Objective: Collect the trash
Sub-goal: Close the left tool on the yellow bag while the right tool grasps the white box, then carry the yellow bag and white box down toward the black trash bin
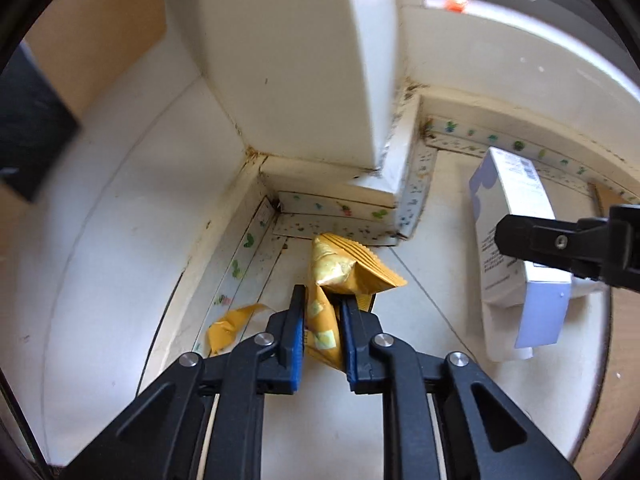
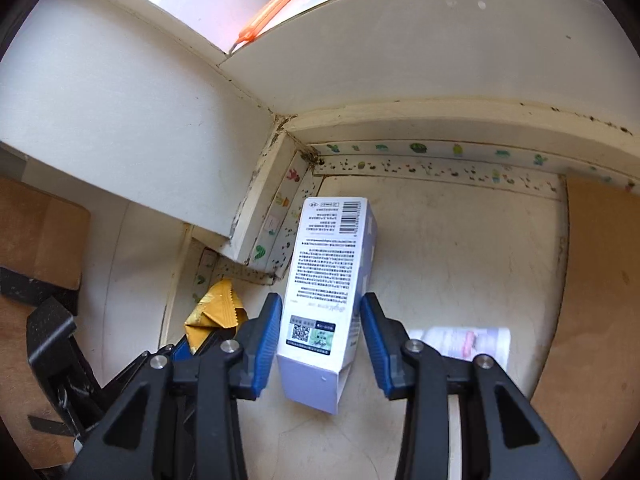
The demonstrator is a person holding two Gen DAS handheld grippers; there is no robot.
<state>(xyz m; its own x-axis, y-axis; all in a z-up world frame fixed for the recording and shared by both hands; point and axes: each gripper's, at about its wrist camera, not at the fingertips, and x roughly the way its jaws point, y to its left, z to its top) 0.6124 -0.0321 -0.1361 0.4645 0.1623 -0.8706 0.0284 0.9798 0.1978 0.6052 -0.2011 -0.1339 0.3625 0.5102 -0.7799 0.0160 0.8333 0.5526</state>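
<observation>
A crumpled yellow snack wrapper (image 1: pixel 352 268) lies on the white floor in a corner below a white ledge. My left gripper (image 1: pixel 322 300) is shut on its lower part, blue pads pressing both sides. A torn yellow scrap (image 1: pixel 232 324) lies loose to the left. To the right lies a white and lavender carton box (image 1: pixel 512 200) with a barcode and fine print. In the right wrist view that box (image 2: pixel 328 248) sits lengthwise between the blue pads of my right gripper (image 2: pixel 320 300), which touch its two sides. The wrapper (image 2: pixel 216 312) shows at lower left there.
White walls and a stained skirting strip with cactus stickers (image 2: pixel 440 160) close off the corner. A white printed packet (image 2: pixel 464 340) lies right of the box. Brown cardboard (image 2: pixel 600 280) borders the right side. An orange clip (image 2: pixel 268 16) sits on the sill above.
</observation>
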